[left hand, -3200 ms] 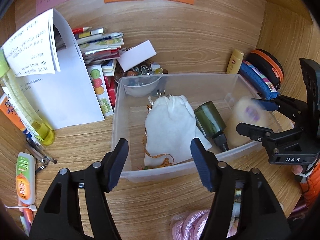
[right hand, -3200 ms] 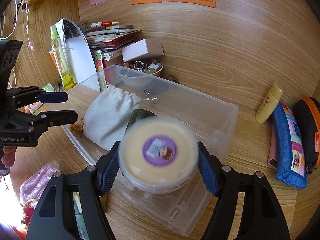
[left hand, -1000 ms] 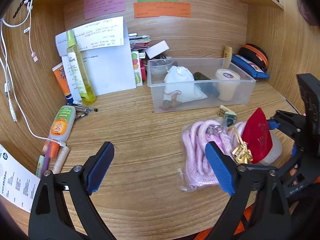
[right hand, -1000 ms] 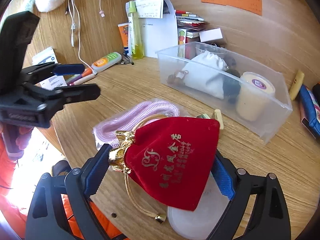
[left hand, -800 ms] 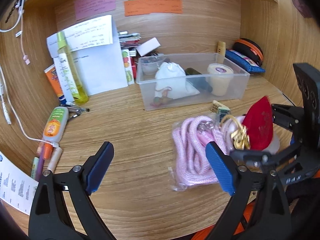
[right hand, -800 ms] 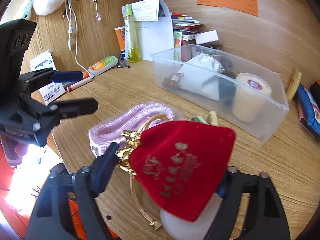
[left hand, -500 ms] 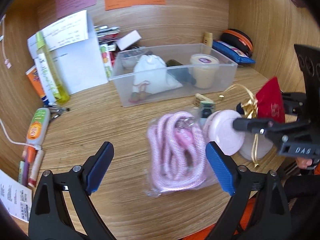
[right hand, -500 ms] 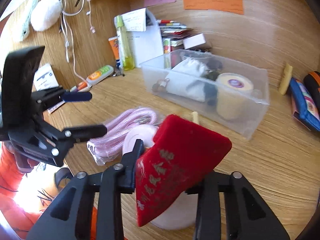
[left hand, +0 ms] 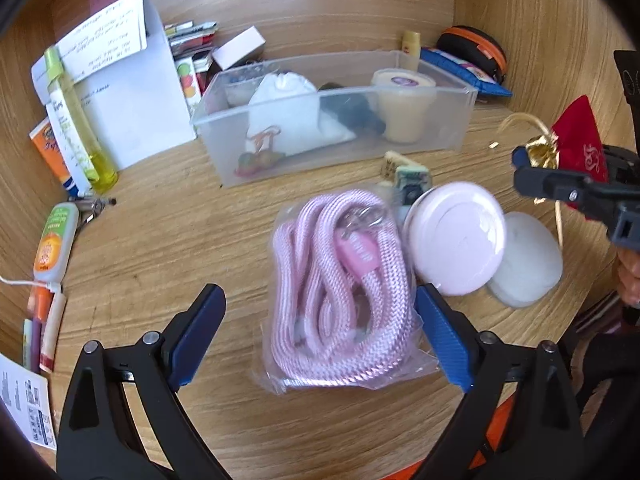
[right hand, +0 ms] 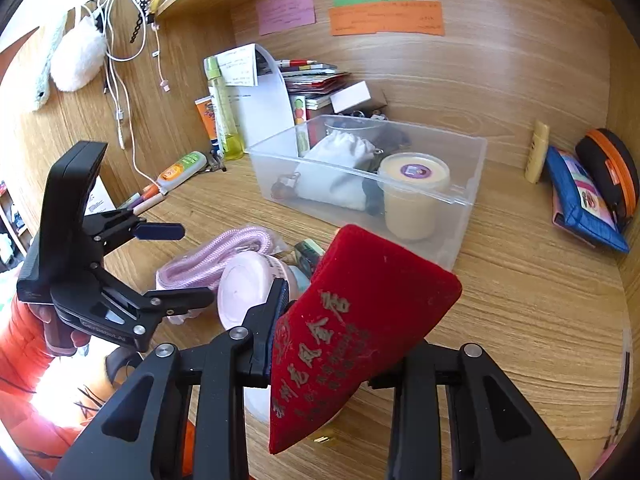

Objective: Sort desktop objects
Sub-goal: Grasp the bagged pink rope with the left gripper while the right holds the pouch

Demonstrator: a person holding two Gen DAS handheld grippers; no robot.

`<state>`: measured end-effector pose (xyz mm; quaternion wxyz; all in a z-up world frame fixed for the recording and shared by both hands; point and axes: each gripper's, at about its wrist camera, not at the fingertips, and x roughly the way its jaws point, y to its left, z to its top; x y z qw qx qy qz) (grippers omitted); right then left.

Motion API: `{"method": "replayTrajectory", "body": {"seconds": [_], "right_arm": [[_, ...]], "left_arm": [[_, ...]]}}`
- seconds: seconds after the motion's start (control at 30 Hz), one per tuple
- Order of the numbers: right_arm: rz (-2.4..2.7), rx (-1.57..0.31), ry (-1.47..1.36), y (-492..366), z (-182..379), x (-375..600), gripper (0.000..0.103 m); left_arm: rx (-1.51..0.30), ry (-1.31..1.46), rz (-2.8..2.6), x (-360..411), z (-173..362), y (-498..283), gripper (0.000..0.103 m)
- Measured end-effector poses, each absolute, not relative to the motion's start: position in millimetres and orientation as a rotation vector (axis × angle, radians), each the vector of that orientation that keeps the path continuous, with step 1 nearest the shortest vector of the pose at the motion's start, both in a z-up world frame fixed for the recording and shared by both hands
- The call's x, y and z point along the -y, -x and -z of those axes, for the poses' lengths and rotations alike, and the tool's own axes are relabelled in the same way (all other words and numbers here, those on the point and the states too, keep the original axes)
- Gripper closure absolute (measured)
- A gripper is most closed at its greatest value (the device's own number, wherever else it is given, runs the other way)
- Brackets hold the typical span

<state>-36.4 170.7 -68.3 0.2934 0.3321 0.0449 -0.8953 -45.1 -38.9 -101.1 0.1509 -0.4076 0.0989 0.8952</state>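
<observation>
My right tool [right hand: 340, 344] pinches the red velvet pouch [right hand: 356, 328] (gold lettering facing me), lifted above the desk [right hand: 520, 300] on the near side of the clear bin [right hand: 460, 204]. My left tool [left hand: 316, 340] is spread wide over the bagged pink rope [left hand: 340, 280], touching nothing.

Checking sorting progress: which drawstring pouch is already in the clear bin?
The white pouch, lying inside the clear bin; the red pouch is clamped in the right gripper.
</observation>
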Motion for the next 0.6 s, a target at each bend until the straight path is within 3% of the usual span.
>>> {"method": "replayTrajectory", "body": {"seconds": [0.33,0.6], "right_arm": [[2.372,-0.124,-0.891,38,73,-167,0.075],[2.383,-0.143,-0.891,37,73,-173,0.075]], "left_arm": [[-0.332,1.271,-2.553,31,113,76,0.007],[-0.197,1.304,-2.519,36,120,101,0.007]]}}
